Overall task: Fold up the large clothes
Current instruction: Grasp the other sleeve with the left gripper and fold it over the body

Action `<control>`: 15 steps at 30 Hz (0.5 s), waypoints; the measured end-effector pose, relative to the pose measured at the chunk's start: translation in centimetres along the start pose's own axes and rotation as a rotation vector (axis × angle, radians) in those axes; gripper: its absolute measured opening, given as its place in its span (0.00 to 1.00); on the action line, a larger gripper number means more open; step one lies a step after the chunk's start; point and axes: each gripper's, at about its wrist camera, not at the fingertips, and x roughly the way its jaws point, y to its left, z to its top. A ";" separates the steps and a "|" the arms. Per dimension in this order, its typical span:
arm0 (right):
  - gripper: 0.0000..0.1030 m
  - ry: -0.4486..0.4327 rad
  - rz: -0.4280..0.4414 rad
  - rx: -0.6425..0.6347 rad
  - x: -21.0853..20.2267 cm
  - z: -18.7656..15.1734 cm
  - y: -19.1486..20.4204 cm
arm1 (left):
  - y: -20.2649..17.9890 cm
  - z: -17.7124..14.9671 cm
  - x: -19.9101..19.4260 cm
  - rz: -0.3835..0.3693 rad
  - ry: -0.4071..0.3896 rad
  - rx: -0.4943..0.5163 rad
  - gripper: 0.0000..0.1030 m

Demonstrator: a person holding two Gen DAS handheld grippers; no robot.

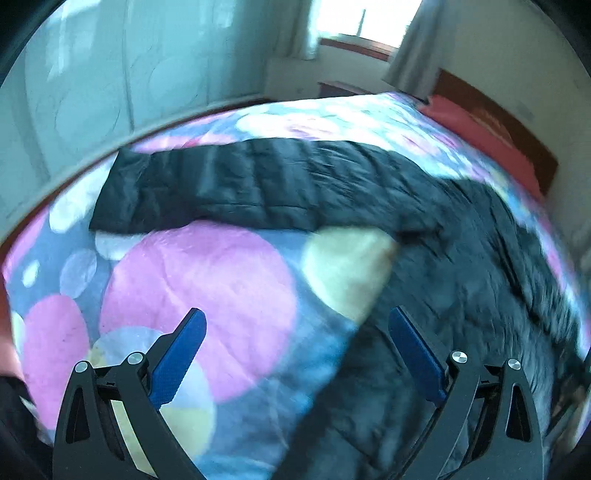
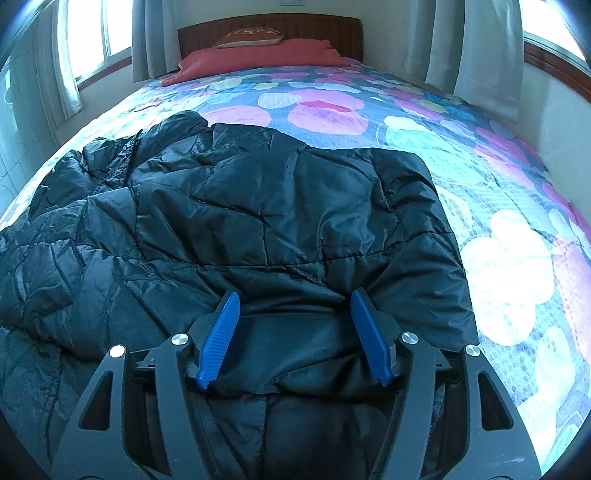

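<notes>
A large black quilted jacket (image 2: 258, 221) lies spread on a bed with a circle-patterned bedspread (image 2: 498, 258). In the left wrist view the jacket (image 1: 461, 277) fills the right side, with one sleeve (image 1: 207, 192) stretched out to the left across the bedspread (image 1: 199, 277). My left gripper (image 1: 297, 319) is open and empty above the bedspread, just left of the jacket's body. My right gripper (image 2: 295, 301) is open, its blue fingers (image 2: 221, 332) set on either side of a fold of the jacket's near edge, not closed on it.
Red pillows (image 2: 258, 55) and a wooden headboard (image 2: 269, 26) stand at the bed's far end. Curtained windows (image 2: 88, 40) flank the bed. A pale wall (image 1: 110, 74) runs along the bed's side in the left wrist view, which is blurred.
</notes>
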 end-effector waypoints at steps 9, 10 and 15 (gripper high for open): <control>0.61 -0.001 -0.003 -0.001 0.0 0.0 0.1 | 8.5 4.7 3.8 -0.064 -0.045 -0.302 0.95; 0.61 -0.001 -0.005 -0.002 0.0 0.0 0.2 | 9.2 5.1 4.1 -0.058 -0.057 -0.315 0.95; 0.61 -0.002 -0.006 -0.004 0.0 0.0 0.2 | 11.4 7.3 6.3 -0.052 -0.089 -0.375 0.95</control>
